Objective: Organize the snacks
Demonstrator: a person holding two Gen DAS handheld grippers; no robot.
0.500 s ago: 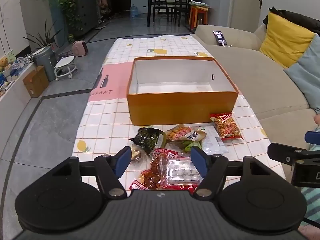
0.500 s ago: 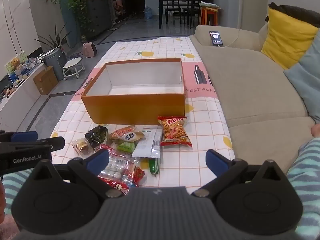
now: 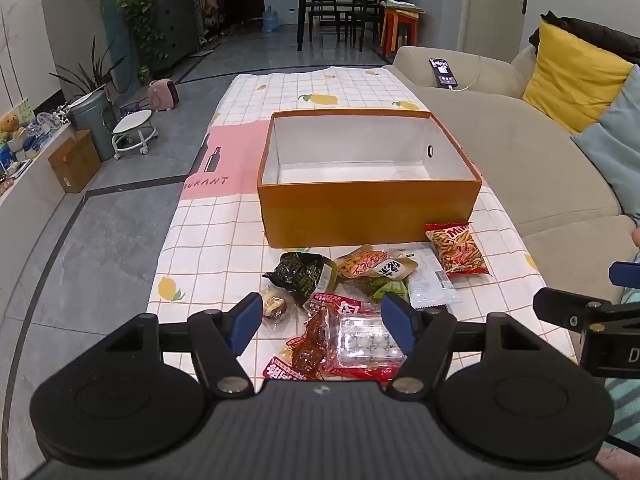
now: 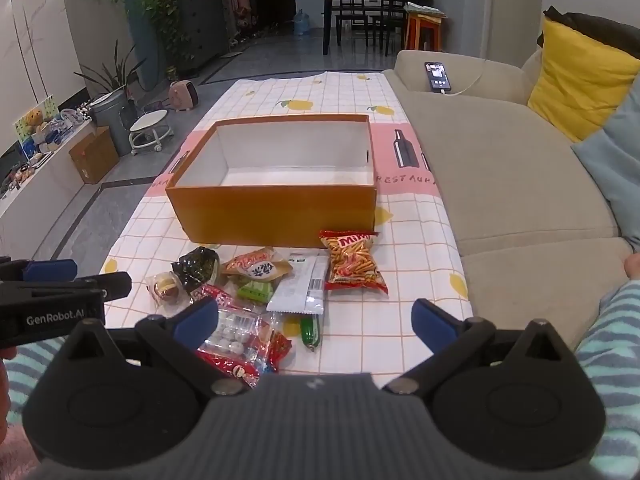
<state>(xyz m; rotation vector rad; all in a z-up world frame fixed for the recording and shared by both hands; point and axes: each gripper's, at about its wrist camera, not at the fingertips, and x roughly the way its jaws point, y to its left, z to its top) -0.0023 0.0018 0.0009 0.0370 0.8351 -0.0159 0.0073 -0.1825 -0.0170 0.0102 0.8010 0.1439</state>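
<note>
An open orange cardboard box with a white interior (image 3: 370, 216) is sitting on the checked lemon-print tablecloth (image 3: 208, 240). Its visible floor and inner walls are showing bare white; nothing is seen lying in it, though the strip behind its near wall is hidden. One round hole is showing in its right inner wall.

All snacks are lying outside the box, on the cloth in front of its near wall. A red-and-orange packet of stick crackers (image 4: 354, 262) is lying nearest the box, close to its front right corner. Left of that, still in front of the box, a white flat wrapper (image 4: 300, 286) is lying beside a tan pouch with an orange print (image 4: 258, 267), a green packet (image 4: 253, 291) and a dark crinkled bag (image 3: 302, 274). A small clear-wrapped round cake (image 3: 273, 306) is lying at the left end of the group. Farther from the box, a clear tray pack of pale round sweets (image 3: 370, 340) is resting on red wrappers (image 3: 316, 354). A small green sausage-shaped pack (image 4: 310, 330) is lying by the white wrapper's near end.

The left gripper (image 3: 322, 320) is hovering well before the box, above the tray pack, jaws spread wide and holding nothing. The right gripper (image 4: 316, 320) is hovering likewise, jaws at full spread, gripping nothing.
</note>
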